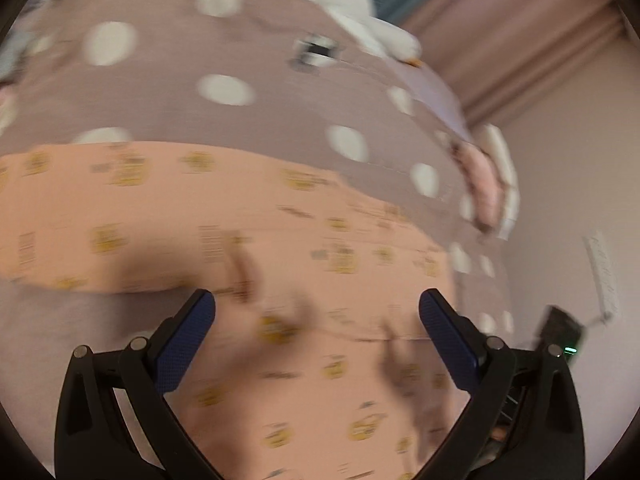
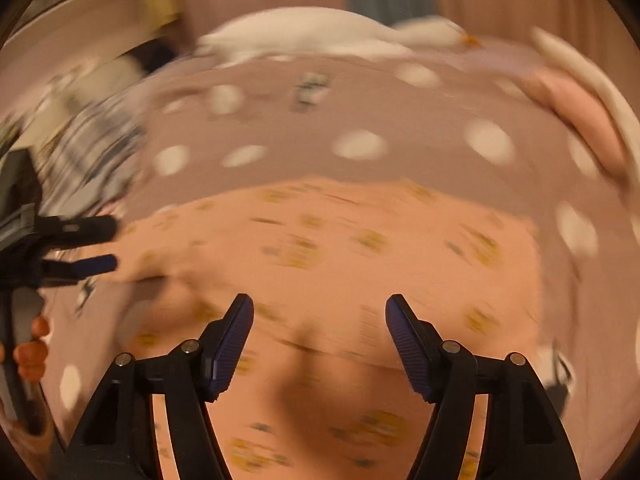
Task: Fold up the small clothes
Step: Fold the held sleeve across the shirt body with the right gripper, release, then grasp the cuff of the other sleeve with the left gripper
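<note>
Both views are smeared by motion blur, so the small yellow prints on the peach garment cannot be read, yet the left gripper plainly has its jaws spread wide with nothing between them, poised over the cloth at the bottom of its frame. The right gripper likewise stands parted and empty above the same garment, which lies flat across the middle of the polka-dot bedspread. A white plush goose at the top and striped fabric at left are blurred, and the left gripper's handle and the fingers holding it are cut off at the left edge.

Polka-dot bedspread, pink curtains — pale wall
</note>
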The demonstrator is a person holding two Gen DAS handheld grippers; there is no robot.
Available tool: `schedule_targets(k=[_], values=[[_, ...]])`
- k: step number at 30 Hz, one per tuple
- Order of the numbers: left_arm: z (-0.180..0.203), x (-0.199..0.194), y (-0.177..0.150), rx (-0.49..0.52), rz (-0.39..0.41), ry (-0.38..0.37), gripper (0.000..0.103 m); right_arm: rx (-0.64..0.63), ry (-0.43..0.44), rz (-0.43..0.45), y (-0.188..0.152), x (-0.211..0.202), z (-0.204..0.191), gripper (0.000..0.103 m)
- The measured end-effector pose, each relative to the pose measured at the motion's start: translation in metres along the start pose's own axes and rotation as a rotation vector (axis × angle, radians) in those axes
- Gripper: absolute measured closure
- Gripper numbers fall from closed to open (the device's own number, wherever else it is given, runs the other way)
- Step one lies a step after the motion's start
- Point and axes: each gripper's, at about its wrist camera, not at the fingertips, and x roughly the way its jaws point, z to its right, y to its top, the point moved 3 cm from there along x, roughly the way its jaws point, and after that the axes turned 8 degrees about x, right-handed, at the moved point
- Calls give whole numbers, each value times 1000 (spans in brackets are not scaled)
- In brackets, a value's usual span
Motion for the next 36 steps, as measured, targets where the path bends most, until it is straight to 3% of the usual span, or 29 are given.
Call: schedule_targets(k=[2,3,5,9,12,15,21,26,29,36], values=[[10,19,4,13,-18,-60,13,70,13,1,0,2,20,50],[12,26,5,14,-28,-68,26,98,21,3,-2,2,26,53],[9,44,5,12,-64,-51,38,159,37,-7,-5,8,37,63],[-20,74,-11,-17,-129,62,39,206,9,-34,-19,16,56,63],[-38,75,-18,-45,-120,45,49,217,-1,-50,-25,17,66,64],[-45,55,-17,-93,-98,-13,43,225,-6,-47,-25,12,65,64],[-89,-30,-24,-176,81,10,25,164,9,7,-25,-13,44,63],[-175,-97,-46,-363,197,104,25,132,41,10,-33,-22,25,63],[-219,-128,-59,-481,261,120,25,128,59,13,-38,-25,15,63],[-283,-163,-71,-640,380,155,25,111,54,14,-46,-32,-2,63]])
